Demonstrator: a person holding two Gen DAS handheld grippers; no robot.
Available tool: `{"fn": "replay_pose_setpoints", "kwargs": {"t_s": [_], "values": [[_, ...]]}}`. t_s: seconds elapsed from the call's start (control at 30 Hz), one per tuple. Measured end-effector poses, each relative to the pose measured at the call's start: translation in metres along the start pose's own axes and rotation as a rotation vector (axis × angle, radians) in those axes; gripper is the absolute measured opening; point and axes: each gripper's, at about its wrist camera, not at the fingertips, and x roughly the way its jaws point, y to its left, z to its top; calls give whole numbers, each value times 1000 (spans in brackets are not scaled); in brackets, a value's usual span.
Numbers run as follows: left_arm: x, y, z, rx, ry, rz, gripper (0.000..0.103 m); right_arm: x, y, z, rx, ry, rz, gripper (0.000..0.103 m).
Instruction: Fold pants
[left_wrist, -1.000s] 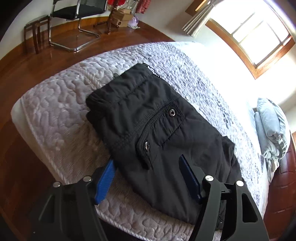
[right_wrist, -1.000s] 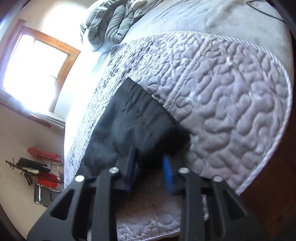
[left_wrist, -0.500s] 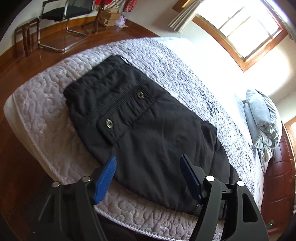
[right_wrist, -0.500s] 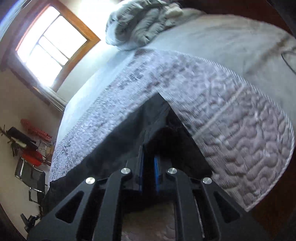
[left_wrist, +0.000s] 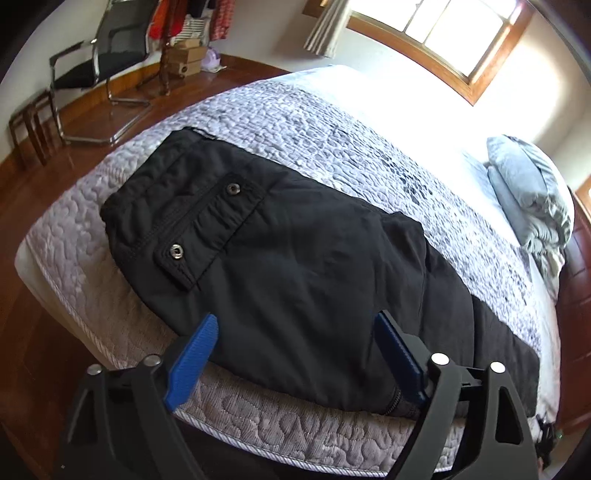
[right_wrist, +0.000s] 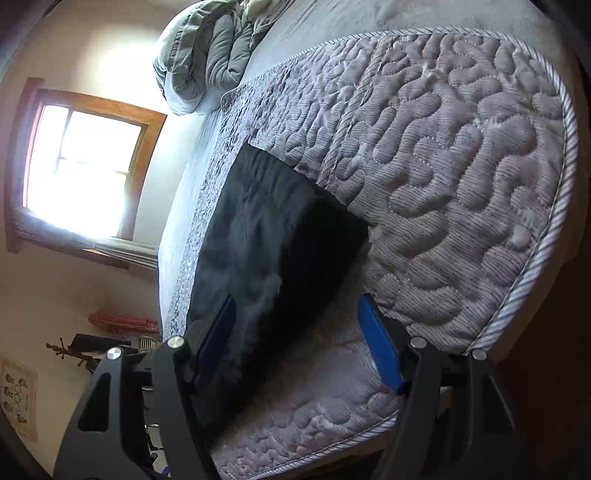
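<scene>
Left wrist view: black pants flat beyond both tongs, left and right, jaws apart, empty.

Daylight floods in through the window, blowing out its panes and the far side of the bed. Fisheye bending curves every edge, corners go dark, and the black pants look smeared in the right wrist view.

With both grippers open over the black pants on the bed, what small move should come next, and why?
Probably lower the right gripper and pinch the pants at the leg end. Its fingers have just opened, nothing gripped, and the pants lie long, needing another fold toward the waist.
</scene>
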Motion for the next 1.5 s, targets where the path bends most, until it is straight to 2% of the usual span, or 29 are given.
{"fn": "replay_pose_setpoints", "kwargs": {"t_s": [0.13, 0.23, 0.3, 0.37, 0.43, 0.53, 0.63, 0.73, 0.83, 0.9, 0.97, 1.1, 1.3, 1.5], "values": [[1, -12, -6, 43, 16, 13, 95, 13, 5, 0, 3, -13, -3, 69], [0, -14, -9, 44, 21, 12, 97, 25, 13, -1, -19, -19, -36, 72], [2, -15, -12, 36, 36, 6, 99, 32, 24, 0, -39, -32, -47, 71], [4, -15, -13, 31, 46, 4, 99, 36, 30, 0, -48, -49, -44, 54], [6, -16, -15, 29, 57, 4, 99, 38, 37, 4, -66, -61, -38, 23], [8, -18, -17, 30, 67, 1, 99, 33, 58, 10, -128, -81, -3, 14], [9, -21, -17, 32, 70, 1, 99, 13, 90, 9, -236, -122, 41, 12], [9, -23, -18, 41, 71, -11, 99, -10, 106, 9, -281, -166, 76, 12], [15, -26, -20, 58, 86, -13, 99, -8, 93, 13, -277, -154, -28, 12], [19, -26, -21, 63, 97, -15, 99, 5, 65, 16, -192, -105, -77, 12], [22, -27, -24, 70, 113, -16, 99, 10, 47, 11, -174, -99, -88, 12], [20, -26, -24, 76, 112, -18, 99, 7, 53, 5, -187, -115, -99, 12], [7, -19, -20, 71, 80, -25, 99, -5, 120, 0, -364, -177, -138, 12], [2, -13, -19, 55, 73, -49, 99, -8, 206, -32, -585, -195, -78, 13]]}}
